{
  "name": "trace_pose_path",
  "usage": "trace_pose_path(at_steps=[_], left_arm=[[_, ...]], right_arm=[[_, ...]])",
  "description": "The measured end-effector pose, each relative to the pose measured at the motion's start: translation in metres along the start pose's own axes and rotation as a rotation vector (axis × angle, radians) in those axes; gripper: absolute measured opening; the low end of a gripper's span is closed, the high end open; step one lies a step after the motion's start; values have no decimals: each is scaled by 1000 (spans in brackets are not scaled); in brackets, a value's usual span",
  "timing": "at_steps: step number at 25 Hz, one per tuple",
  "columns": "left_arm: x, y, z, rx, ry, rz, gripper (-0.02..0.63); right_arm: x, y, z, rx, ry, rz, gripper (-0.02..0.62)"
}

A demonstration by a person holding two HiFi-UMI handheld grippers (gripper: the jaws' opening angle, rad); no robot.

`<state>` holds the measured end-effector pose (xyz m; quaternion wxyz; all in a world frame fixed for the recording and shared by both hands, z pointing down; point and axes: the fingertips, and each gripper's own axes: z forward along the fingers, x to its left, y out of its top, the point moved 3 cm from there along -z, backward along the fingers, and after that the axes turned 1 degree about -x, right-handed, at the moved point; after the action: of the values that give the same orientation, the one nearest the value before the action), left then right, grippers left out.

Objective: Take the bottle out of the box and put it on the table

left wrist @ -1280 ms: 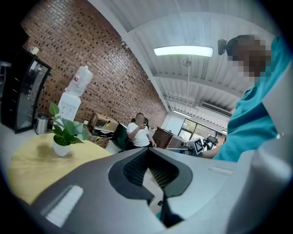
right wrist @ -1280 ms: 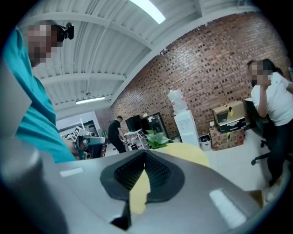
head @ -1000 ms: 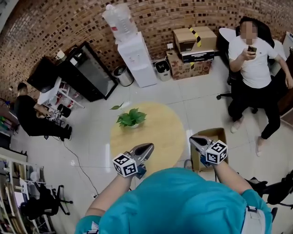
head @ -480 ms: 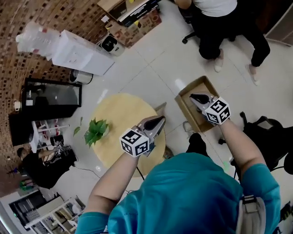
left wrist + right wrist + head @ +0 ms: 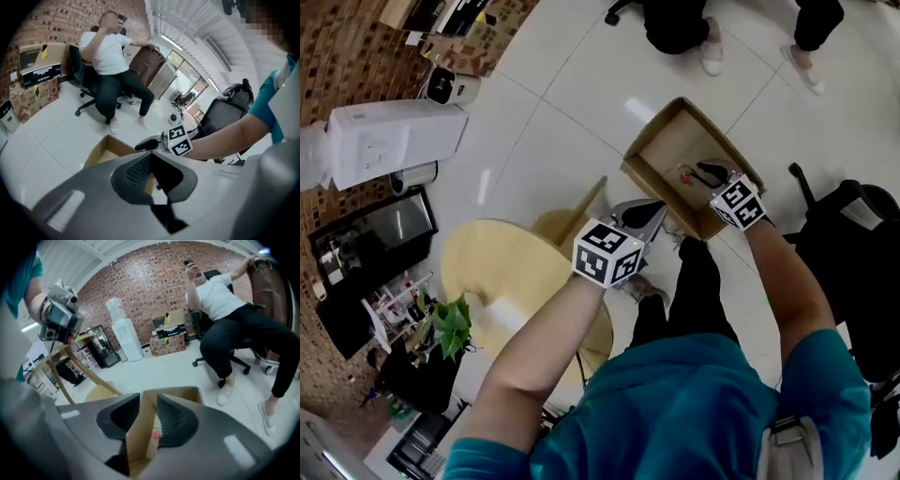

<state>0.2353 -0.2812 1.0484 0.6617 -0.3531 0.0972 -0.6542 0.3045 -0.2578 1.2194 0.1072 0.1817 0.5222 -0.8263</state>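
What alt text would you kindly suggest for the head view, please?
Seen from above, a person in a teal shirt holds the right claw over an open cardboard box on the floor, its empty jaws opening; the left claw hovers beside the box, near a round wooden table.

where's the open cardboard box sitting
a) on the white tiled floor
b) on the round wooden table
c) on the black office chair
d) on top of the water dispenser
a, since the open cardboard box rests directly on the white tiled floor, set apart from the round wooden table rather than on it.
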Motion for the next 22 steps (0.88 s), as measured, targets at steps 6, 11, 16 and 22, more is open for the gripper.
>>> trace_pose_path(at_steps=[6, 11, 16, 22], left_arm=[[76, -106, 101, 349, 33, -68, 0], [140, -188, 150, 480, 96, -132, 0], [173, -235, 187, 547, 107, -146, 0], [201, -282, 206, 577, 125, -165, 0]], right_arm=[[-16, -125, 91, 140, 36, -19, 167], [-8, -229, 158, 260, 79, -126, 183], [-9, -289, 204, 333, 73, -233, 189], [-4, -319, 245, 358, 51, -338, 207]])
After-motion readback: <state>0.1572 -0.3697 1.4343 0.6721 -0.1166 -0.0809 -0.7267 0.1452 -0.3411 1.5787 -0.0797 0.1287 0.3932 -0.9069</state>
